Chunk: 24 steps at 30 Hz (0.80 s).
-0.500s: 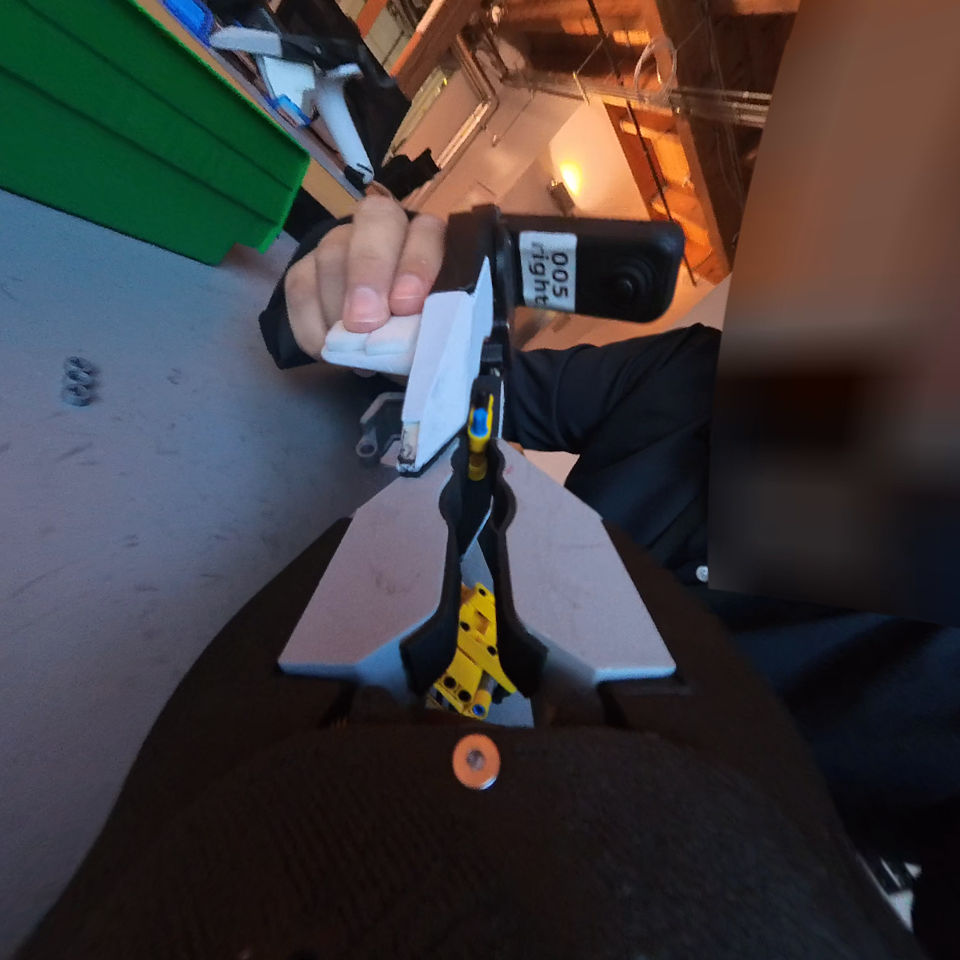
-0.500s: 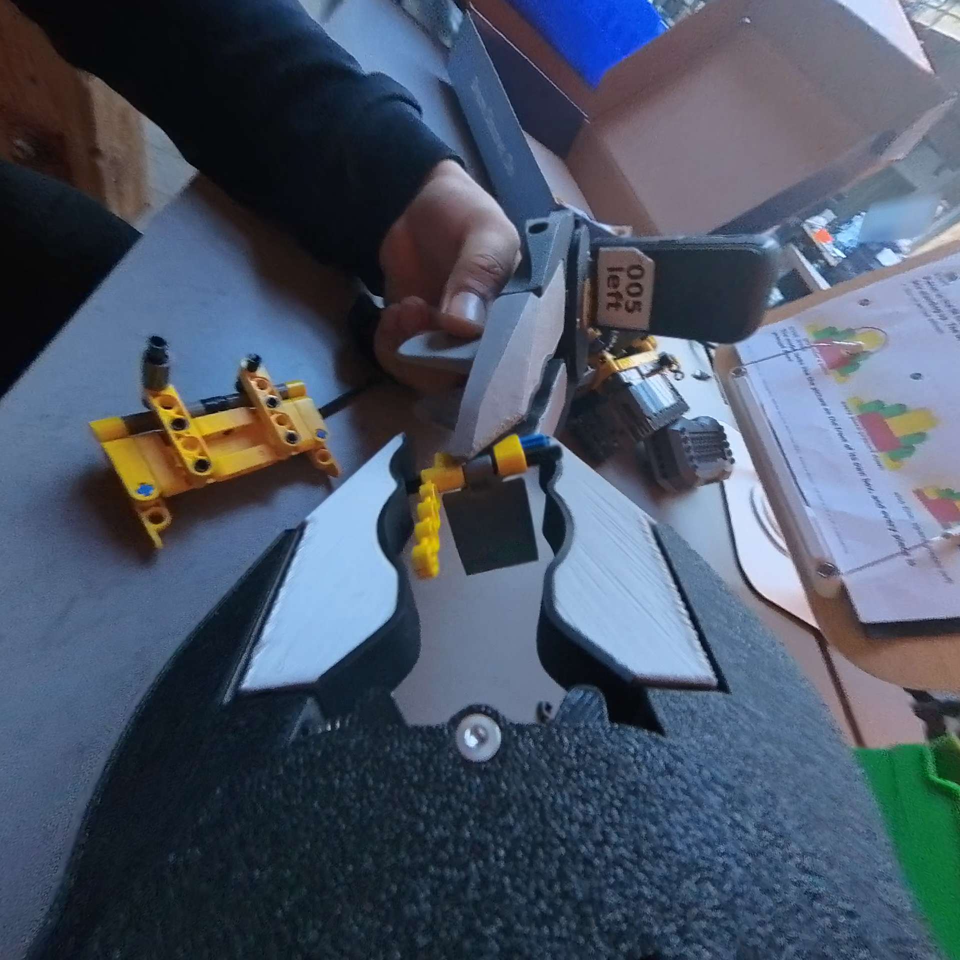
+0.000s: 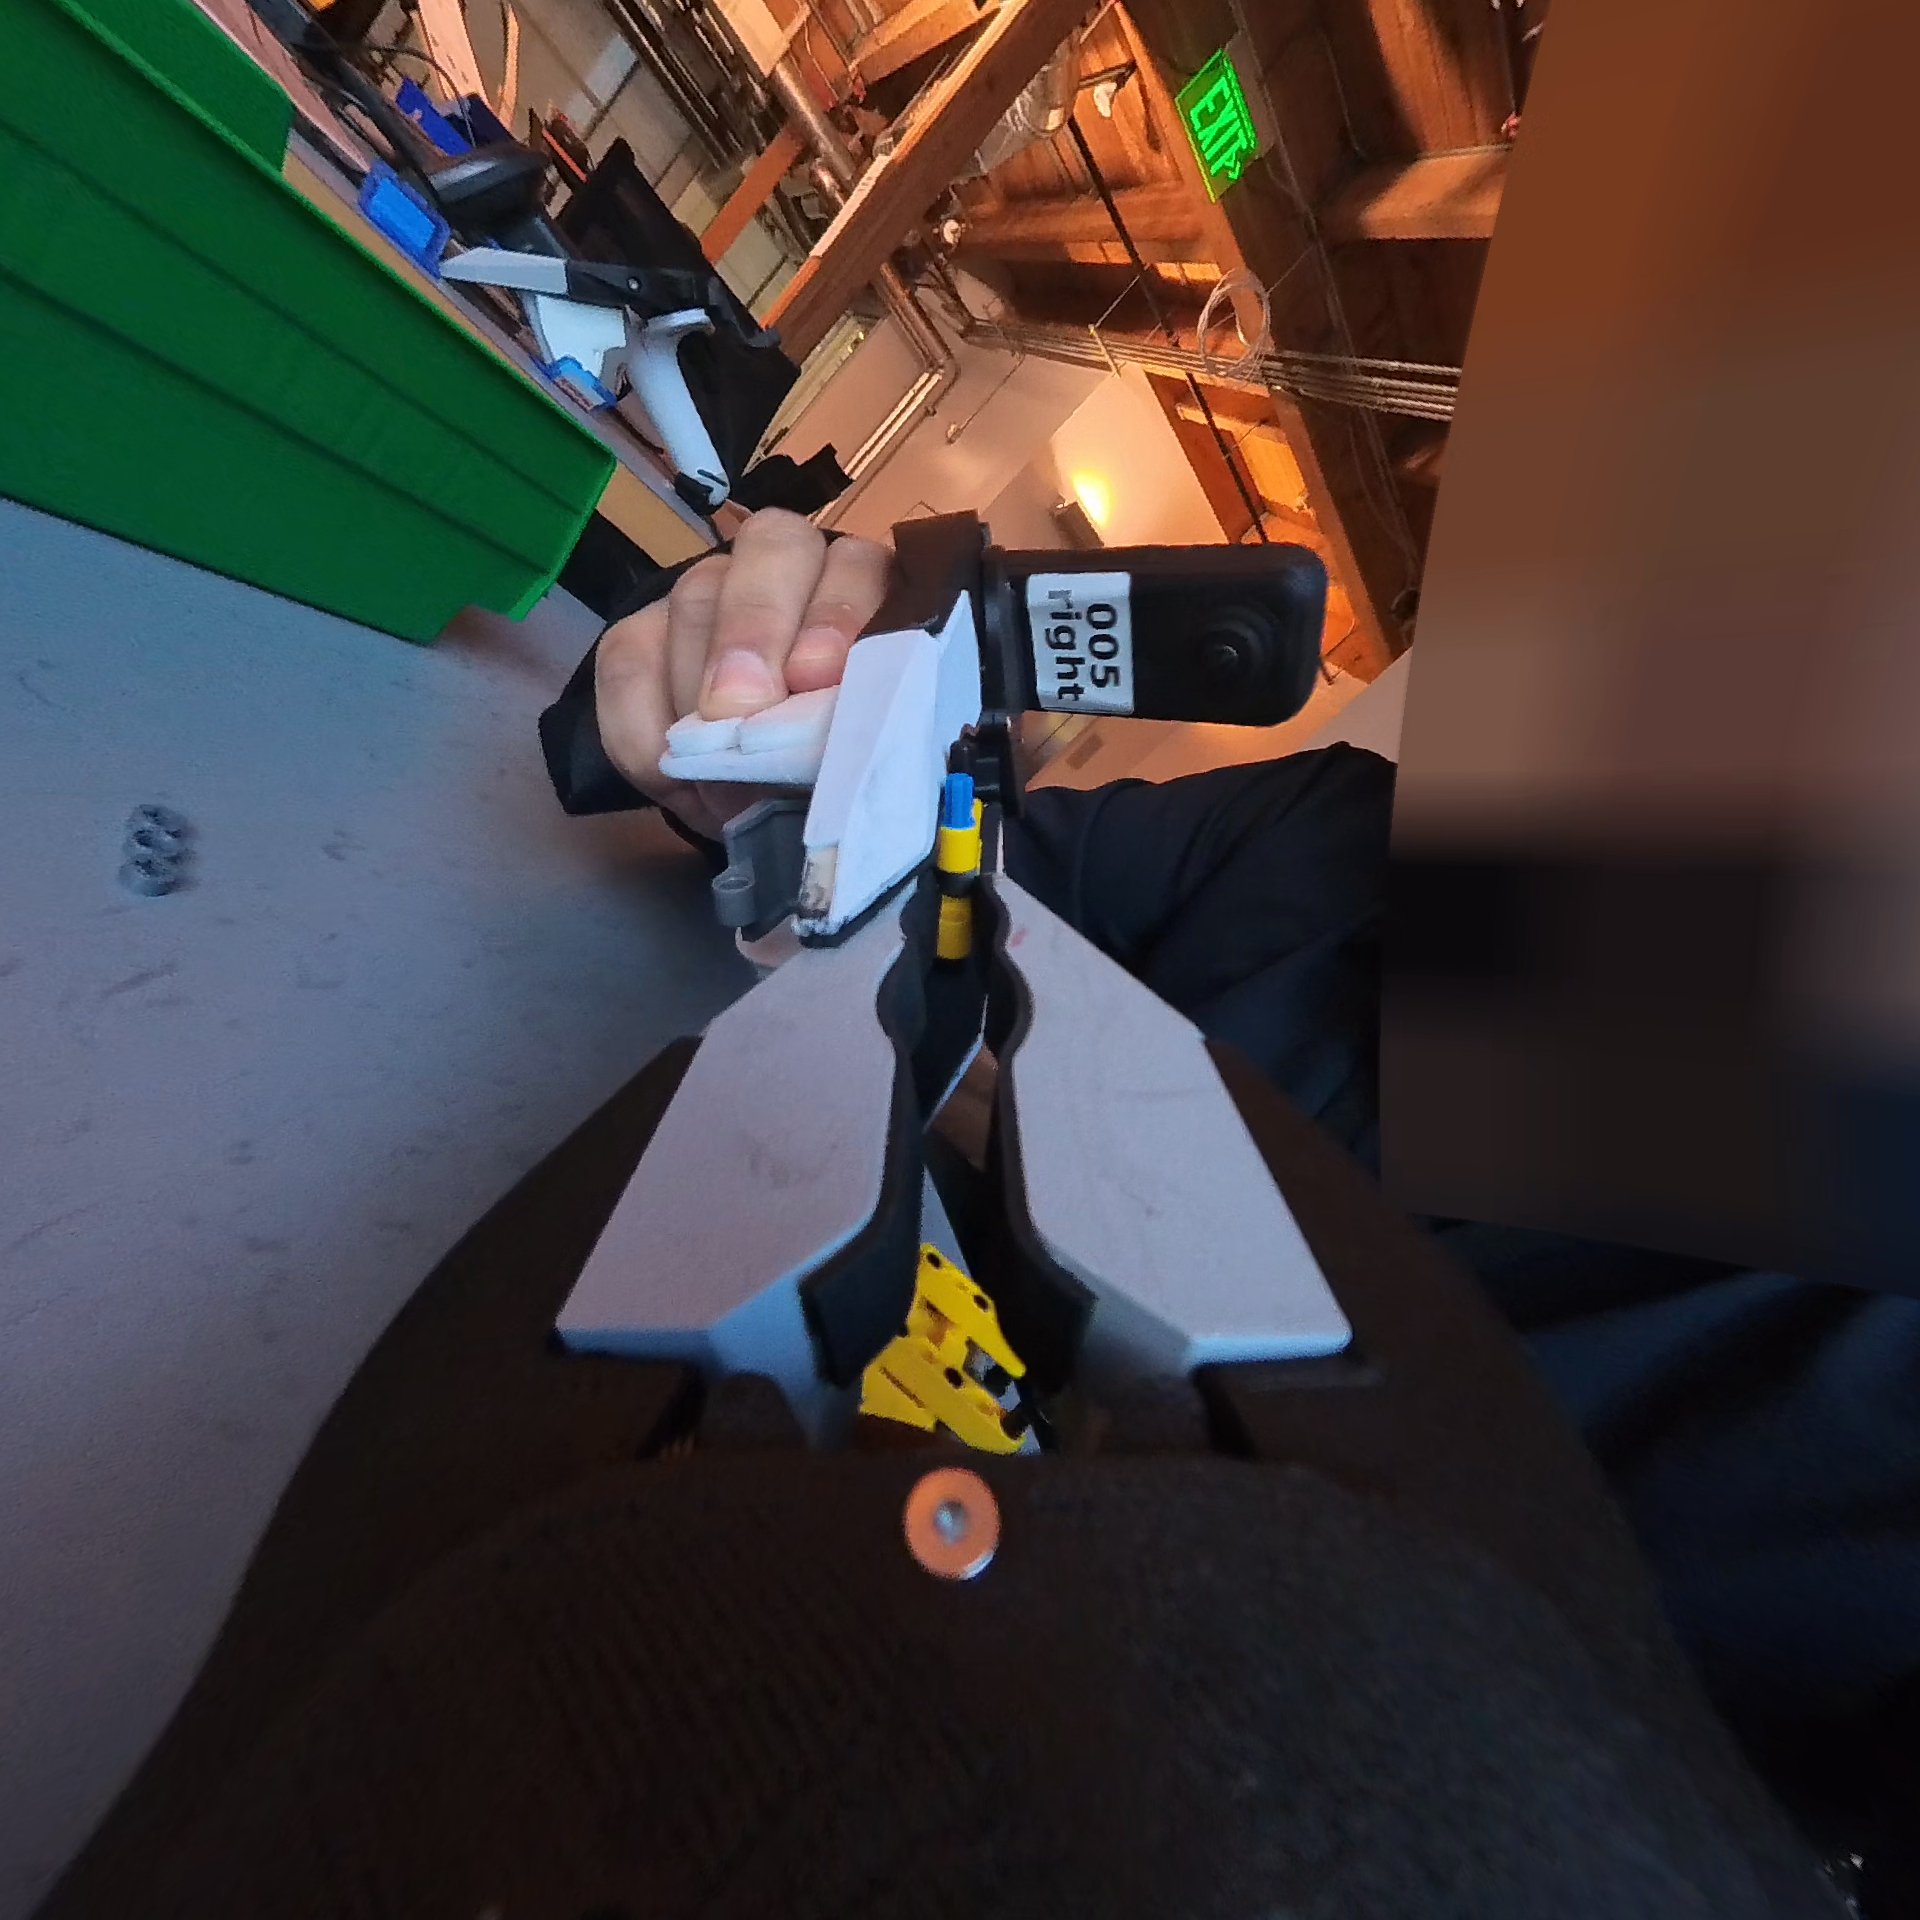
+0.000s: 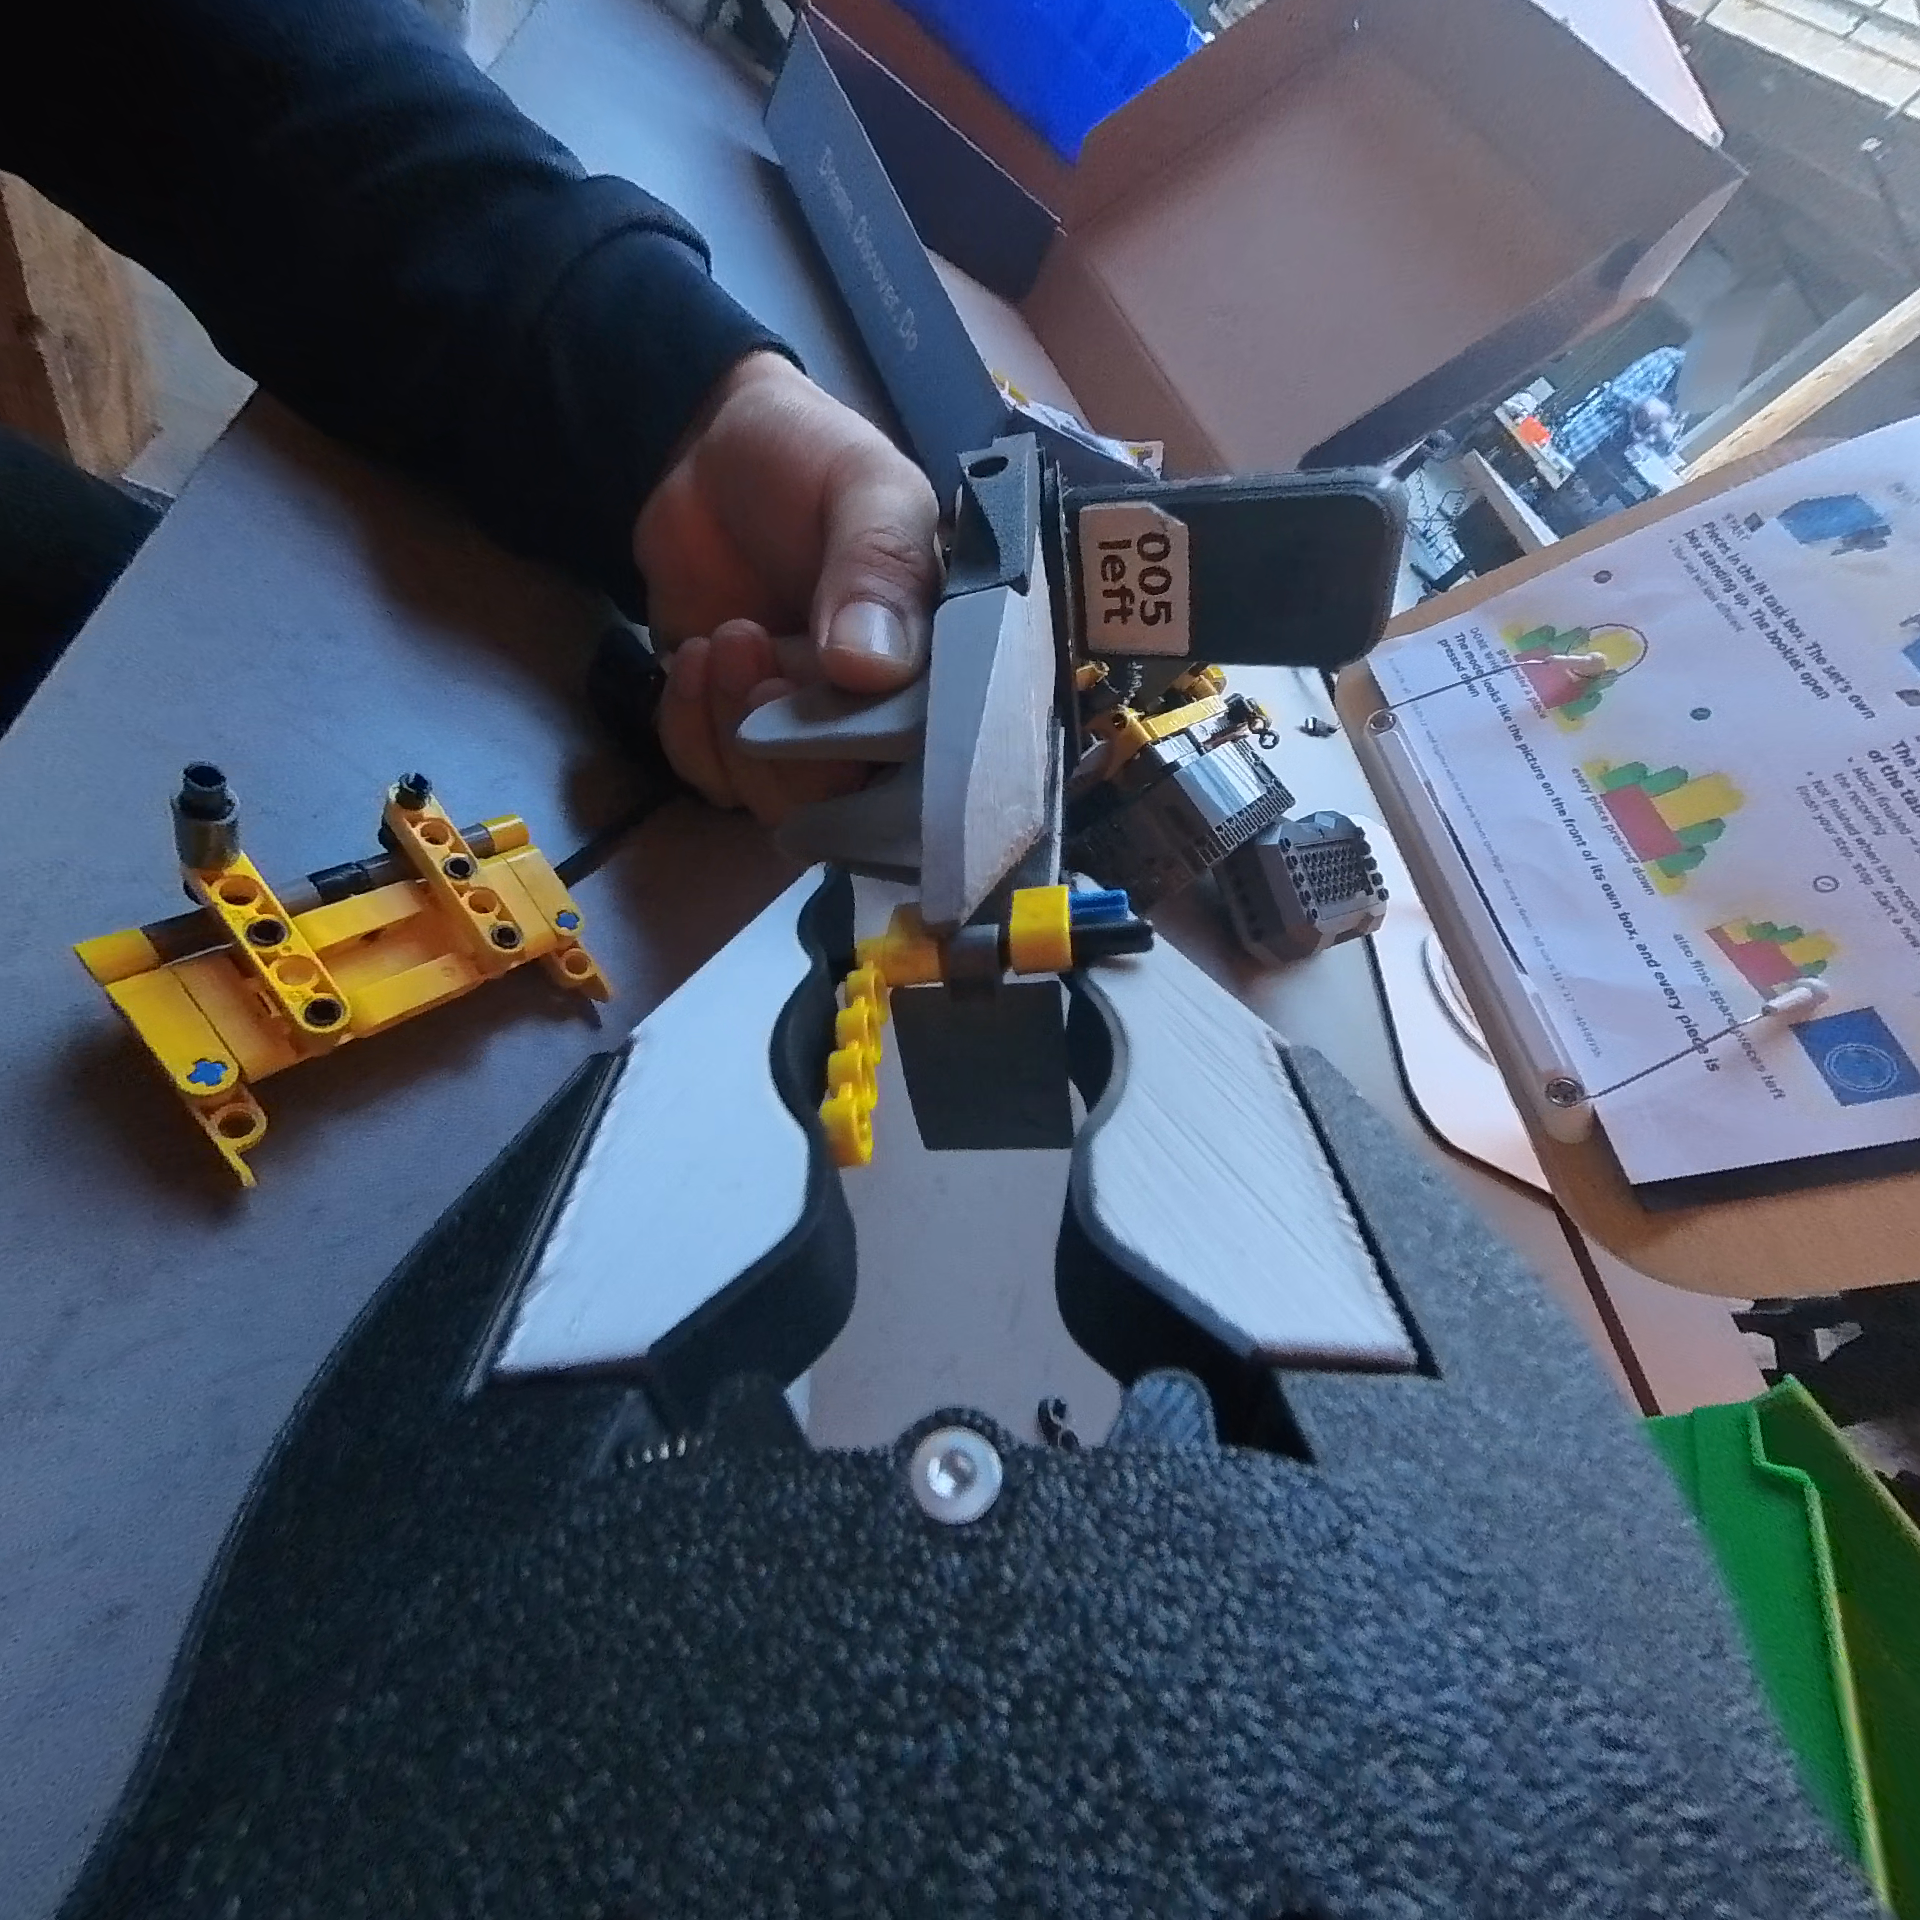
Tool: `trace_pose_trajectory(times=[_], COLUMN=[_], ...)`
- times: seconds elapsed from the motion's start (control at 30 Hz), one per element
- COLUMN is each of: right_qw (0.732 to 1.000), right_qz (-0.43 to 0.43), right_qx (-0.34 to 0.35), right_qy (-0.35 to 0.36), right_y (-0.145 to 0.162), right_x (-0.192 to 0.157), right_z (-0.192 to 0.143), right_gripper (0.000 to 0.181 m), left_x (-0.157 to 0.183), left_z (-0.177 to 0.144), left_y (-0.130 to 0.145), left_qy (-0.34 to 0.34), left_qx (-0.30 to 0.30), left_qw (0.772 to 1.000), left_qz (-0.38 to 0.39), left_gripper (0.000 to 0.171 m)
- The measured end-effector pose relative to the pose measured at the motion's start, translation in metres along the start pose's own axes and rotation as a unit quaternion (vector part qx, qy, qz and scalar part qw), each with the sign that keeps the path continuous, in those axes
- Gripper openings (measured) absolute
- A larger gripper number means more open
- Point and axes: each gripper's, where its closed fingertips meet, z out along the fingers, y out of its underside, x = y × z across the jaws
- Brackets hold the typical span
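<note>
The left gripper (image 3: 954, 914) has its jaws clenched on a yellow axle piece (image 4: 997, 935) held above the tabletop (image 4: 312, 644); the right gripper (image 4: 961, 961) stands with jaws released around it.

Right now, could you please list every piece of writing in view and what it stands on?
I cannot quote writing; it stands on:
White camera sticker, left wrist view.
Clipped-corner camera sticker, right wrist view.
Green ceiling sign.
Printed instruction sheet.
Dark box flap, blurred.
</note>
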Motion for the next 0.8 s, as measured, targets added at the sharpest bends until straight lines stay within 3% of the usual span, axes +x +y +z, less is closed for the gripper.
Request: trace_pose_trajectory(times=[0.3, 0.43, 0.57, 0.8], right_qw=[1.000, 0.996, 0.990, 0.997], right_qz=[0.001, 0.085, 0.135, 0.056], right_qx=[-0.006, -0.003, 0.027, 0.039], right_qy=[-0.006, -0.021, -0.002, 0.033], right_y=[0.003, 0.014, 0.015, 0.008], right_x=[0.000, 0.005, 0.025, 0.031], right_z=[0.000, 0.005, -0.005, -0.016], right_gripper=[0.036, 0.043, 0.052, 0.045], left_x=[-0.003, -0.014, -0.013, -0.015], left_z=[0.000, -0.007, -0.015, -0.016], left_y=[-0.001, -0.006, -0.024, -0.031], left_qy=[-0.004, -0.049, -0.054, -0.051], left_qx=[0.003, 0.005, 0.055, 0.086], left_qw=[1.000, 0.998, 0.996, 0.995], left_qz=[-0.001, 0.032, 0.040, 0.028], left_gripper=[0.005, 0.004, 0.003, 0.003])
